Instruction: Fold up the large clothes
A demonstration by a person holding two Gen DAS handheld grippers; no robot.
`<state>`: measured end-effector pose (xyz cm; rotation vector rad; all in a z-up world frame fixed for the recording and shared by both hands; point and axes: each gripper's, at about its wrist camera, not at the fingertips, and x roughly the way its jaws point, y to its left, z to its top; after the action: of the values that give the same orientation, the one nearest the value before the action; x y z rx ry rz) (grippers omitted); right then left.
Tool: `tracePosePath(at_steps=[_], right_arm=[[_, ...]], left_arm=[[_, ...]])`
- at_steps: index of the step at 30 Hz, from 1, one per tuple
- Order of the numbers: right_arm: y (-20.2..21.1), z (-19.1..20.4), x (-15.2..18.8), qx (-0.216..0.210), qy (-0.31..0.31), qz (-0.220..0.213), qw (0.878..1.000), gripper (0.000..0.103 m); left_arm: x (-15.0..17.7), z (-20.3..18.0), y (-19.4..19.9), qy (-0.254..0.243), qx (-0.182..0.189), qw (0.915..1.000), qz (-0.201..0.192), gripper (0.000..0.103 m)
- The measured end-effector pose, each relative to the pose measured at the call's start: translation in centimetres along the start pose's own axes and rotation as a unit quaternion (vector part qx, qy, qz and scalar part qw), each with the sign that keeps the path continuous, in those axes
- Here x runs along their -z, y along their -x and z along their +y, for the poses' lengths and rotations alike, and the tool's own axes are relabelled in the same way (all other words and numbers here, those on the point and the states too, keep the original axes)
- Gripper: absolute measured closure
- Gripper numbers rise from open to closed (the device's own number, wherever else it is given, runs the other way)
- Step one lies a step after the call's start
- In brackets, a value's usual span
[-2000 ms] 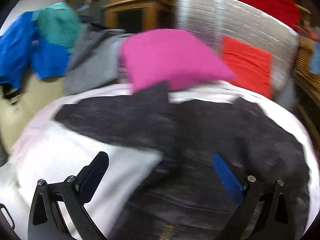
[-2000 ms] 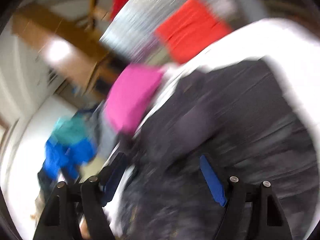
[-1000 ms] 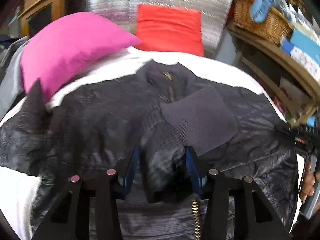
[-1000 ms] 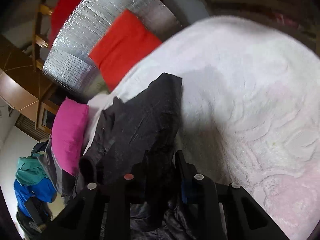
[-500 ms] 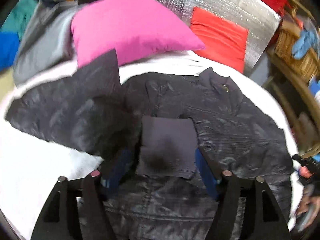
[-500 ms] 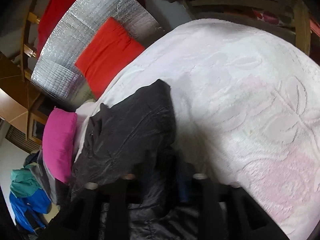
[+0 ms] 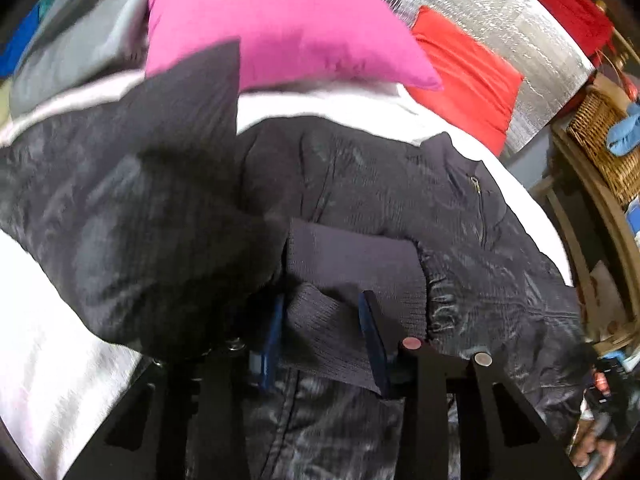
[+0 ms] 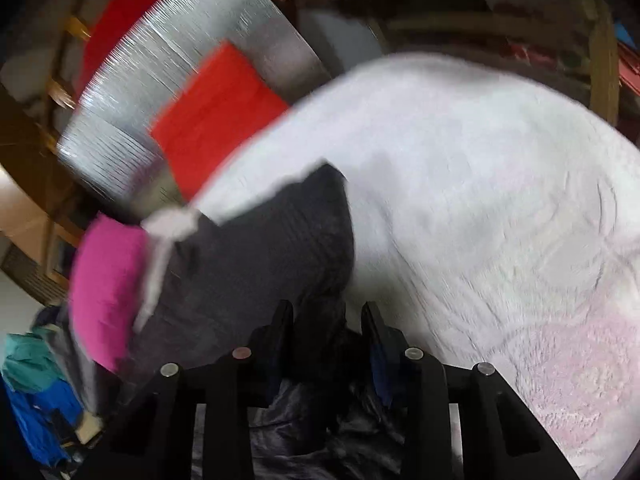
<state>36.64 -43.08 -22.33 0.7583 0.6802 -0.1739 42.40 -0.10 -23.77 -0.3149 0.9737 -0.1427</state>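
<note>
A black jacket (image 7: 400,200) lies zip-up on the white bed cover (image 7: 48,340). One sleeve is folded across its chest and ends in a ribbed cuff (image 7: 352,256). My left gripper (image 7: 322,320) is closing, and its blue pads pinch a raised fold of that cuff. The other sleeve (image 7: 140,220) bulges up close on the left. In the right wrist view the jacket (image 8: 260,260) lies at the left of the bed cover (image 8: 480,200). My right gripper (image 8: 326,320) is closing with a bunch of black fabric between its jaws; a sliver of white shows beside the right finger.
A pink pillow (image 7: 280,20), a red cushion (image 7: 468,80) and a silver padded board (image 7: 500,20) stand at the head of the bed. Grey clothing (image 7: 80,40) lies far left. A wicker basket (image 7: 600,136) sits on wooden shelves at right. A person's hand (image 7: 592,448) shows low right.
The left gripper opened, slid over to the folded sleeve's cuff and narrowed onto it. The right gripper let its fabric go, stayed in place, and its jaws are narrowing around fabric again.
</note>
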Motion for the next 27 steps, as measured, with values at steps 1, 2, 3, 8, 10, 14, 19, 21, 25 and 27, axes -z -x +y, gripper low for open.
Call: tracePosePath(at_steps=[1, 2, 3, 8, 10, 14, 19, 21, 25, 27], right_arm=[[-0.8, -0.1, 0.2, 0.011, 0.005, 0.02, 1.0, 0.065], [-1.7, -0.3, 0.4, 0.024, 0.004, 0.043, 0.999, 0.063], [-2.5, -0.5, 0.7, 0.037, 0.001, 0.066, 0.997, 0.061], [0.0, -0.4, -0.1, 0.026, -0.03, 0.037, 0.999, 0.033], [1.8, 0.1, -0.2, 0.023, -0.032, -0.003, 0.999, 0.028], [5.0, 1.8, 1.0, 0.01, -0.005, -0.051, 0.999, 0.028], [6.4, 5.4, 3.3, -0.021, 0.035, -0.051, 0.998, 0.028], [6.4, 6.8, 4.4, -0.035, 0.058, -0.04, 0.997, 0.028], [5.6, 8.3, 6.4, -0.046, 0.085, -0.018, 0.995, 0.028], [5.1, 8.7, 7.4, -0.049, 0.088, -0.009, 0.995, 0.028]], left_arm=[[-0.1, -0.5, 0.3, -0.012, -0.015, 0.9998, -0.011, 0.064], [-0.2, -0.5, 0.5, -0.017, -0.023, 0.9995, -0.014, 0.064], [-0.3, -0.6, 0.6, -0.022, -0.033, 0.9991, -0.016, 0.064], [-1.1, 0.4, 4.6, -0.024, -0.019, 0.9991, -0.029, 0.048], [-1.4, 1.7, 7.1, -0.024, -0.024, 0.997, -0.069, 0.03], [-2.2, 7.4, 11.1, 0.023, -0.073, 0.9884, -0.131, 0.016], [-3.0, 18.6, 10.2, 0.18, -0.076, 0.9761, -0.094, 0.016], [-2.8, 22.5, 9.4, 0.24, -0.055, 0.9658, -0.081, 0.017], [-2.3, 28.4, 7.5, 0.332, 0.009, 0.9403, -0.073, 0.052], [-2.5, 29.8, 6.5, 0.351, 0.017, 0.9339, -0.068, 0.052]])
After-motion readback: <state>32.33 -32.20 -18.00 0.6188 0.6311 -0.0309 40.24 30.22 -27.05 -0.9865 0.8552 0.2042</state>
